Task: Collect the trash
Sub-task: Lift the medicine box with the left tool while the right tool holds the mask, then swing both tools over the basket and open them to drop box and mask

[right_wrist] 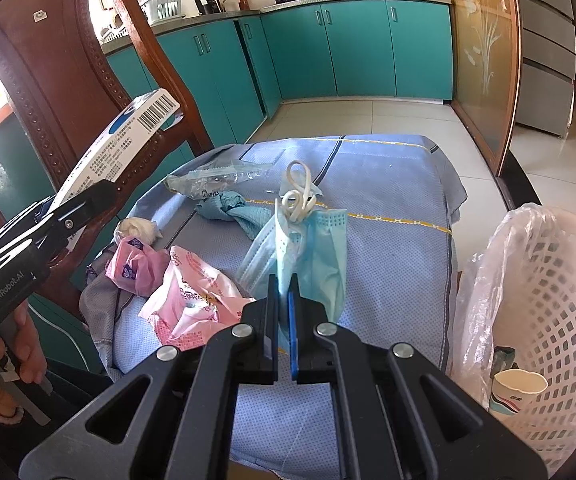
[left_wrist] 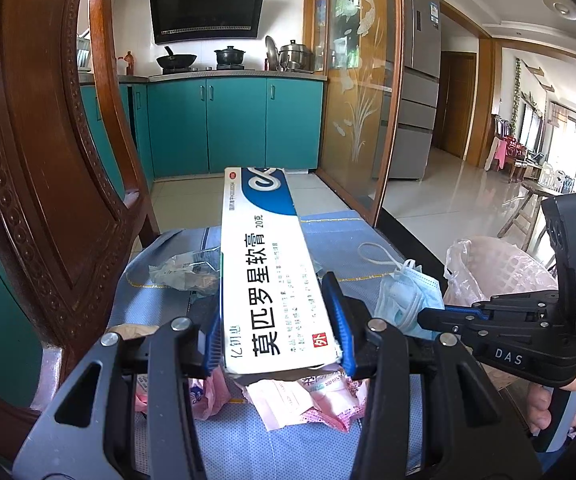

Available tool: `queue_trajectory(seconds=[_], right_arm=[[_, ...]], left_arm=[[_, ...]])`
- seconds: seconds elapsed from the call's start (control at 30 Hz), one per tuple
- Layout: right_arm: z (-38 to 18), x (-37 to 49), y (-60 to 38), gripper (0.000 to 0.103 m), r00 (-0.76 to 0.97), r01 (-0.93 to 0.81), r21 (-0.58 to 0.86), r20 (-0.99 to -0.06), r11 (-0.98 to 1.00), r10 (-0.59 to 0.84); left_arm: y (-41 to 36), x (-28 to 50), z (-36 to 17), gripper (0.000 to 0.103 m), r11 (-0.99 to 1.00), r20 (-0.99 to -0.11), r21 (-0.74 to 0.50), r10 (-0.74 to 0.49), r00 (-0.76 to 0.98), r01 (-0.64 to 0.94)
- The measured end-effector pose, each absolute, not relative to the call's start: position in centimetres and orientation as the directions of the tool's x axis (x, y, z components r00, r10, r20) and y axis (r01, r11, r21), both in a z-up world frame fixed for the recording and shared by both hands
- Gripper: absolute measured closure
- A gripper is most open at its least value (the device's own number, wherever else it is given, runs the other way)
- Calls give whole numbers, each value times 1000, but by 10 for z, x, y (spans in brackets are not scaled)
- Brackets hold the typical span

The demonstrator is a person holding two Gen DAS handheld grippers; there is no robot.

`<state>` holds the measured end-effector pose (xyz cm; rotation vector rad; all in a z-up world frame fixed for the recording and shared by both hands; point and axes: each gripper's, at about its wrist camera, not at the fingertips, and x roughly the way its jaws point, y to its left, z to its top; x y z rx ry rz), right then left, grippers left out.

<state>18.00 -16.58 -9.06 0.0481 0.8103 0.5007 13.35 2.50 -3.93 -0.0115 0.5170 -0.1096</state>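
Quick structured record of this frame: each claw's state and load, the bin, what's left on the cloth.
left claw: shut on ointment box, held above the cloth
right claw: shut on blue face mask, which hangs from it
bin: white mesh basket with plastic liner, right of the cloth; paper cup inside
surface: blue cloth
left on cloth: pink wrappers, clear plastic wrapper, white tissue wad, crumpled teal piece

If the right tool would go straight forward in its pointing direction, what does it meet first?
Probably the blue cloth on the table, beyond the face mask that the right tool already grips. Depth is uncertain.
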Motion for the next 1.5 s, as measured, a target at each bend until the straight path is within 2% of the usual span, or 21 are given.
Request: queue_trajectory(seconds=[1.1,1.5], right_arm=[[-89,177,-166,99,584,-415,236,-671,879,456],[-76,177,-186,98,636,-380,261,-623,887,456]], left_arm=[[28,135,-41,58,995,-486,-38,-97,868,89],[28,136,-41,58,995,-484,-45,-97,870,86]])
